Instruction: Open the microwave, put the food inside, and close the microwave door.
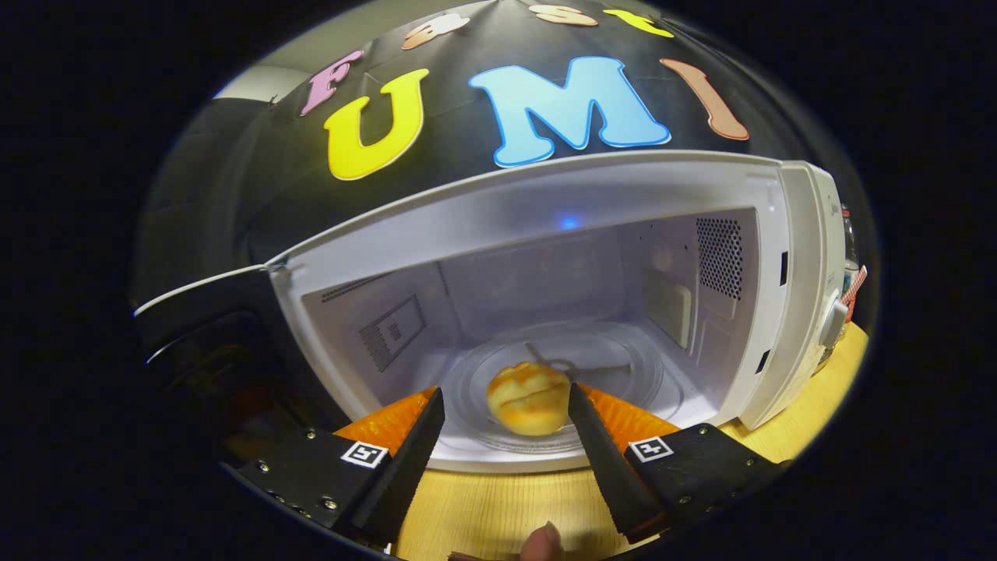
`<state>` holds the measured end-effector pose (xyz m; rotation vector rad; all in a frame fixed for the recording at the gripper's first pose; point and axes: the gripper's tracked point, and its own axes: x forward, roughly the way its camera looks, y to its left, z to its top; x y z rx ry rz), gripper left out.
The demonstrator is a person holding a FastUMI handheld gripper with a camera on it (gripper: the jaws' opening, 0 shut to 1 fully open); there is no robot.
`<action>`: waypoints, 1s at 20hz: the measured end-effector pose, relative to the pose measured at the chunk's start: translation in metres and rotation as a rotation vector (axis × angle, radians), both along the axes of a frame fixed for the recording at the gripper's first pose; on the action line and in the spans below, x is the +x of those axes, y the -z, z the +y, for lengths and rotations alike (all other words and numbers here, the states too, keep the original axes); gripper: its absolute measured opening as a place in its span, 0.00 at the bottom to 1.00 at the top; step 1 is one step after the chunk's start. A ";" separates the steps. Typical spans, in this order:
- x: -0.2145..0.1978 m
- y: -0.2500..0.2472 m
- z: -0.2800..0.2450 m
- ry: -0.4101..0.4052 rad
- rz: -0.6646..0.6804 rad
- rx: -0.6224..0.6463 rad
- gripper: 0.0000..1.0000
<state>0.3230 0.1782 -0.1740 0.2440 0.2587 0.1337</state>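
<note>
Inside the open microwave [794,296], a bun [528,398] sits between the tool's [506,405] spread fingers.

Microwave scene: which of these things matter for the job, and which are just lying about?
Part of the job:
- microwave, its door swung open
- bread roll on the glass turntable inside
- gripper, jaws open, roll between their tips, seemingly untouched

Just lying about:
- wooden table
- bottle behind the microwave
- a fingertip beneath the jaws
</note>
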 end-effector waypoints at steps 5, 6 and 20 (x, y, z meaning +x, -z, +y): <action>-0.078 -0.061 0.012 -0.103 -0.105 -0.032 0.97; -0.095 -0.077 0.015 -0.125 -0.127 -0.016 0.97; -0.304 -0.218 0.156 -0.541 -0.313 0.130 0.96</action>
